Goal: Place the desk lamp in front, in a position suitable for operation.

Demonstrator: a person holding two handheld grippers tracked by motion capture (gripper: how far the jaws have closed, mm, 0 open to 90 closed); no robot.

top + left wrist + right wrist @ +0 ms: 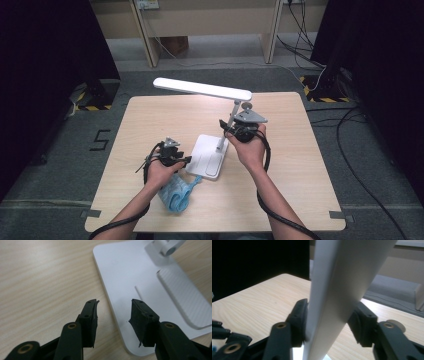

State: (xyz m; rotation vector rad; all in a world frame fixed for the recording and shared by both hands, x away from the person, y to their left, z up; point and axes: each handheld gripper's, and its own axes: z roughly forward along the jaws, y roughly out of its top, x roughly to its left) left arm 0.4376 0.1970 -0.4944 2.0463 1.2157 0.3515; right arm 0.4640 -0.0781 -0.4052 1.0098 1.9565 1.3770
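Observation:
A white desk lamp stands mid-table, with a flat base [207, 155], a slim upright arm [223, 139] and a long head [202, 90]. My right gripper [225, 129] is shut on that arm. In the right gripper view both pads sit against the white arm [337, 290], which runs up between the jaws of the gripper [329, 317]. My left gripper [185, 160] is at the base's near left edge. In the left gripper view it [113, 312] is open just above the edge of the base [130, 272], pressing on nothing.
A blue cloth [177, 192] lies crumpled on the wooden table [300, 165], beside my left forearm. The lamp's hinge [166, 247] sits at the far end of the base. Black curtains, cables and a desk frame stand beyond the table.

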